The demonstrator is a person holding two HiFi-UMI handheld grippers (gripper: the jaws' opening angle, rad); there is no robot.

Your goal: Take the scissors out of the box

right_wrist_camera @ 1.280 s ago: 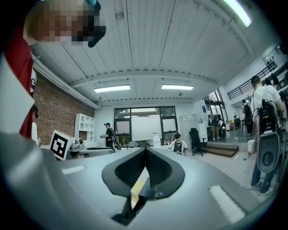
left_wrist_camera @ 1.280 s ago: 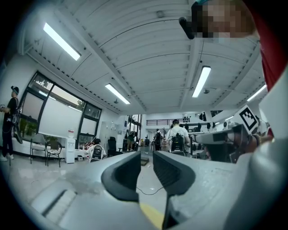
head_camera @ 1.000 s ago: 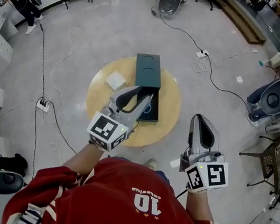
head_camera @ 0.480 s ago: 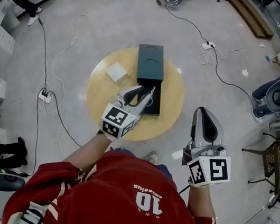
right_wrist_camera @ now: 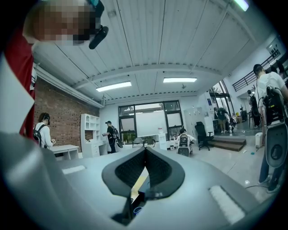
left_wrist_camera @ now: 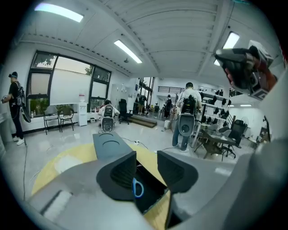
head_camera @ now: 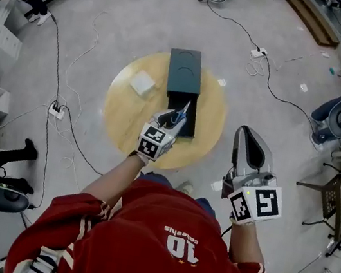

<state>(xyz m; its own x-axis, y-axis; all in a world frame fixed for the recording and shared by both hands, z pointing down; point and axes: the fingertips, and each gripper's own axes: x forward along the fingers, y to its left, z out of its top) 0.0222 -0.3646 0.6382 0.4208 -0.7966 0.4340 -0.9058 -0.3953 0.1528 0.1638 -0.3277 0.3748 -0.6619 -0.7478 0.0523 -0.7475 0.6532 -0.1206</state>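
- Box (head_camera: 185, 71): it has stayed at the centre of the table (head_camera: 122, 114), with its near end open.
- Left gripper (head_camera: 175, 119): it has dropped to the box's open end. The jaws are opening, with nothing between the pads.
- Right gripper (head_camera: 249, 140): the jaws are together and empty. It hangs off the table's right edge and has hardly moved.
- Scissors (left_wrist_camera: 137, 188): they are still in the box, with the blue handle just beyond your left jaws. The approach looks complete; the grasp likely comes next.
- Writing: your shirt (head_camera: 158, 241) reads "10". The small print is illegible, and the box shows none.
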